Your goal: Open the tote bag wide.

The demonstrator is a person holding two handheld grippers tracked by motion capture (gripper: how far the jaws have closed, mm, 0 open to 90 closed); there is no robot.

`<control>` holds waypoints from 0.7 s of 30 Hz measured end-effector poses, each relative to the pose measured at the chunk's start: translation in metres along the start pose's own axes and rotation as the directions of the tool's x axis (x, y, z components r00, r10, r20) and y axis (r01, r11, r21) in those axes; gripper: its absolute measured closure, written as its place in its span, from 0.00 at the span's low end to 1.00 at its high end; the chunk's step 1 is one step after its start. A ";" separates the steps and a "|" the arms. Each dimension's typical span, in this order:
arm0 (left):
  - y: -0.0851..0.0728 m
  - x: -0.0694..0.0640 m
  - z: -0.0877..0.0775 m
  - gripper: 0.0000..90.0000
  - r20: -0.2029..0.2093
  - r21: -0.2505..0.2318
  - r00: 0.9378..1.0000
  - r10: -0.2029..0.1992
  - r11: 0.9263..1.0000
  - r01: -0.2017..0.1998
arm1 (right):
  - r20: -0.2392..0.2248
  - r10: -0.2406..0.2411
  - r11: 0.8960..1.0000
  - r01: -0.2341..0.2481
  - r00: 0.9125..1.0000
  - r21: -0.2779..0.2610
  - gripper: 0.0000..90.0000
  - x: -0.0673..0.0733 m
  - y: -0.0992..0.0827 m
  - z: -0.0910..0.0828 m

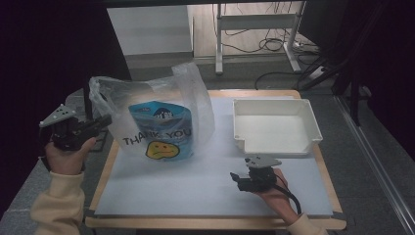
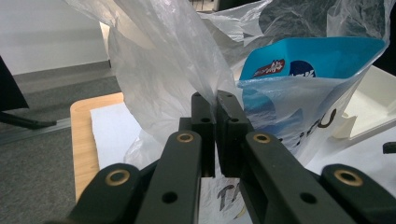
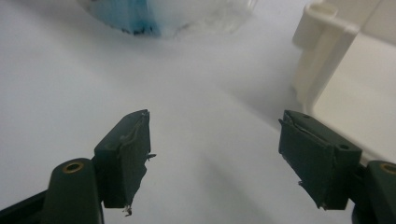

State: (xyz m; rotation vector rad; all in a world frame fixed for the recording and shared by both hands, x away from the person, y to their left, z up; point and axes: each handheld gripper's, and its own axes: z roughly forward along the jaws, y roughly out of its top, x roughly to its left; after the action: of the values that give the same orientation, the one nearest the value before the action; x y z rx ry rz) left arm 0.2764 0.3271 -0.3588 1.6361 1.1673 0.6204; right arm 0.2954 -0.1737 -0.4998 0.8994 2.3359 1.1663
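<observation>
High view: we see the plastic bag point(image 1: 151, 117) standing at about ten o'clock on the white mat point(image 1: 205, 188) that covers the counter point(image 1: 105, 171), printed with THANK YOU and a smiley face, with a blue pouch point(image 1: 159, 120) upright inside it. Our left hand-held gripper point(image 1: 100, 123) sits at nine o'clock, its tips touching the bag's left edge, while the right hand-held gripper point(image 1: 236, 177) rests low on the mat at five o'clock, well apart from the bag. An empty white tray point(image 1: 276, 128) lies at two o'clock, just beside the bag's right side. Left gripper view: the left hand-held gripper point(image 2: 215, 100) has its jaws pressed together on a fold of the plastic bag point(image 2: 163, 70), pinching the film near the rim; the blue pouch point(image 2: 317, 58) shows at one o'clock through the open mouth, and a corner of the white tray point(image 2: 373, 93) lies at three o'clock. Right gripper view: the right hand-held gripper point(image 3: 215, 156) has its jaws wide apart with nothing between them, the bag's base point(image 3: 154, 14) far off at twelve o'clock and the tray's wall point(image 3: 322, 56) at two o'clock. We judge that one side of the bag is secured and the pouch is not yet out; what seems left is for the right side to reach in, lift the pouch, and perhaps set it in the tray.
</observation>
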 end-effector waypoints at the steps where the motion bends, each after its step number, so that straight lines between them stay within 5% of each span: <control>1: 0.000 0.000 0.000 0.97 0.000 0.000 1.000 0.000 1.000 0.000 | 0.000 0.000 1.000 0.000 1.000 0.000 0.28 0.000 0.000 0.000; 10: -0.002 0.000 0.000 0.98 0.026 -0.033 1.000 -0.003 0.999 0.004 | -0.020 0.023 0.989 -0.026 1.000 -0.148 0.31 -0.014 0.037 -0.028; 21: -0.005 0.001 0.005 0.98 0.047 -0.036 0.999 -0.013 0.999 0.015 | -0.023 0.012 0.980 -0.016 1.000 -0.197 0.31 -0.018 0.074 -0.038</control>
State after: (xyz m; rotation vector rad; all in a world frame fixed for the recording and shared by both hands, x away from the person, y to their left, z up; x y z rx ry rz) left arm 0.2784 0.3265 -0.3657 1.6021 1.1263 0.5882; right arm 0.3143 -0.1737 -0.4167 0.8373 2.1855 1.3915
